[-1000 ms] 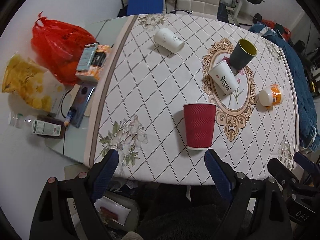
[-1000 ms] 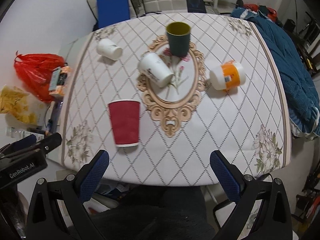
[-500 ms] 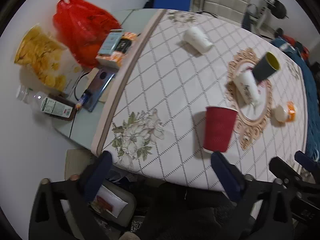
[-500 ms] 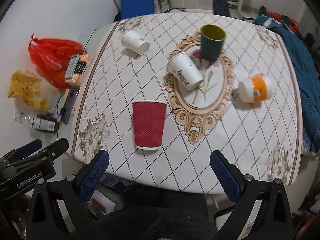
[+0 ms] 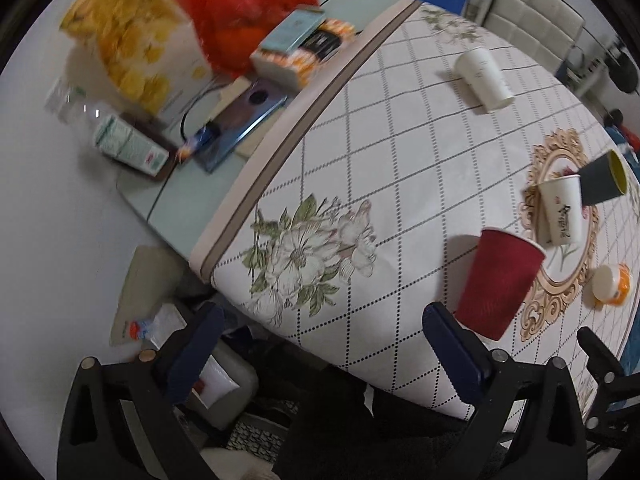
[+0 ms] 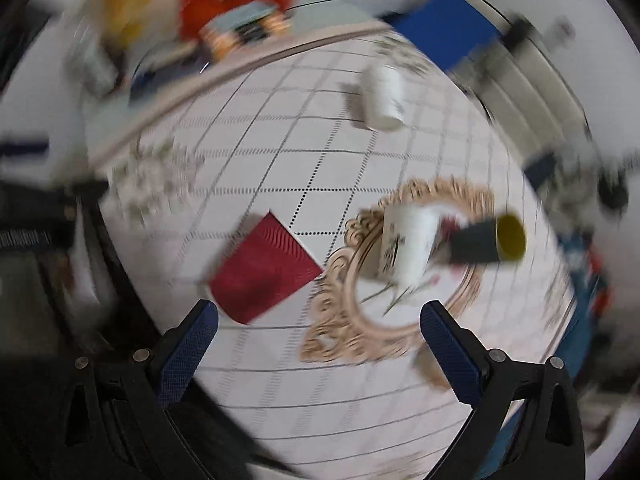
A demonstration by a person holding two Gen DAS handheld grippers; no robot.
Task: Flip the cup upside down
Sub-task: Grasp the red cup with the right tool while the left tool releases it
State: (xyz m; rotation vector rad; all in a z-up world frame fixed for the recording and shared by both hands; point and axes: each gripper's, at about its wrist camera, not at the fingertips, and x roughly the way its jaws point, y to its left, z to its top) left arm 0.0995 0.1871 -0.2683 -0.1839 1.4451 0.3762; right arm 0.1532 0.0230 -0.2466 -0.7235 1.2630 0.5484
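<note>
A red ribbed paper cup (image 5: 500, 280) stands on the patterned tablecloth near the table's front edge; it also shows in the blurred right wrist view (image 6: 264, 268). A white printed cup (image 5: 560, 212) and a dark green cup with a yellow inside (image 5: 604, 178) sit on the gold medallion; both show in the right wrist view, the white one (image 6: 408, 244) and the green one (image 6: 492, 240). Another white cup (image 5: 484, 80) lies on its side far back. My left gripper (image 5: 324, 344) is open and empty, off the table's front edge. My right gripper (image 6: 320, 340) is open and empty above the table.
A small orange and white cup (image 5: 612, 284) lies at the right. Left of the cloth lie a red plastic bag (image 5: 244, 4), a yellow snack bag (image 5: 132, 36), boxes (image 5: 304, 48), a phone (image 5: 244, 120) and a bottle (image 5: 120, 136). Chairs stand behind the table.
Both cameras have swung and tilted, the right one fast enough to blur. The left view now looks more at the table's left corner. The cups have not moved; both grippers stay open.
</note>
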